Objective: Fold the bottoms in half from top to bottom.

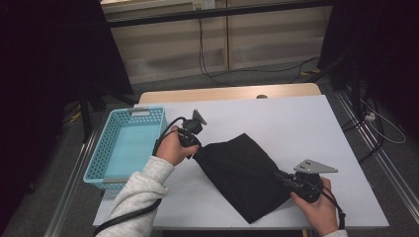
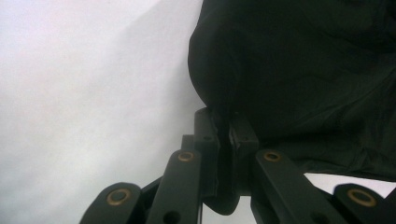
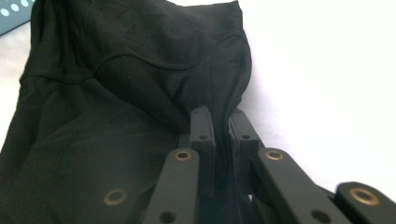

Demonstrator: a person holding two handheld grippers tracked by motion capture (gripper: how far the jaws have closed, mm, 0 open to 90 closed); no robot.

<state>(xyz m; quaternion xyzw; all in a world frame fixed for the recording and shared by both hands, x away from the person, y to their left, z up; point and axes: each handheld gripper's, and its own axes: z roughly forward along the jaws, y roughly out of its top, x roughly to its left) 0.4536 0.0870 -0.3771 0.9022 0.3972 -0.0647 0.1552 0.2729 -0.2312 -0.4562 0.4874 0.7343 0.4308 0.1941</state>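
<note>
Black cloth [image 1: 242, 175], mid-table, pinched at its 10 o'clock corner by the left gripper [image 1: 193, 146] and at 4 o'clock by the right gripper [image 1: 285, 178]; folding apparently underway, blue basket [image 1: 129, 143] empty.

A lab-style recording bay, not a home.

Beyond the left claw [image 1: 194, 148], black curtains [image 1: 44, 74] flank a white-topped counter [image 1: 276, 118]; loose cables [image 1: 217, 74] trail over grey carpet toward a bare panelled wall [image 1: 257, 39], and metal rails [image 1: 380, 158] run alongside.
</note>
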